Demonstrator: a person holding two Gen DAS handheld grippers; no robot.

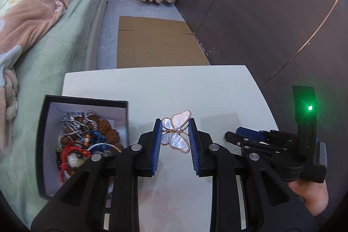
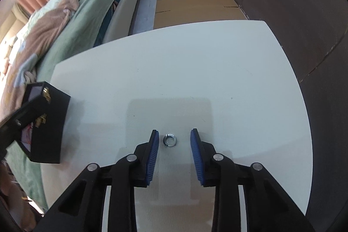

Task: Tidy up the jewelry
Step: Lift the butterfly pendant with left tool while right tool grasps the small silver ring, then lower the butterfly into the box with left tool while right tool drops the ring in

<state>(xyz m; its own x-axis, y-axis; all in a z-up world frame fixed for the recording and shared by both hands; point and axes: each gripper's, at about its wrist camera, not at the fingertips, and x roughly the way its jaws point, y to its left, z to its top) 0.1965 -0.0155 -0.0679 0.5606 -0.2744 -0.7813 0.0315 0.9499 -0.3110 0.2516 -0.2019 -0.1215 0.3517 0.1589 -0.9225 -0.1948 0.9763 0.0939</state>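
Your left gripper (image 1: 175,136) has its jaws clamped on the butterfly brooch (image 1: 177,131) — pinched by the wing edges, so the pearly face stays clear and it hangs above the bench (image 1: 152,88), just right of the black box (image 1: 52,145) heaped with beads and chains. That box looks like its destination. Over on the right, your right gripper (image 2: 174,140) points down with the silver ring (image 2: 169,140) lying flat on the bench between its jaws — a gap shows on both sides, so nothing is gripped yet. It is centred well for a pinch.
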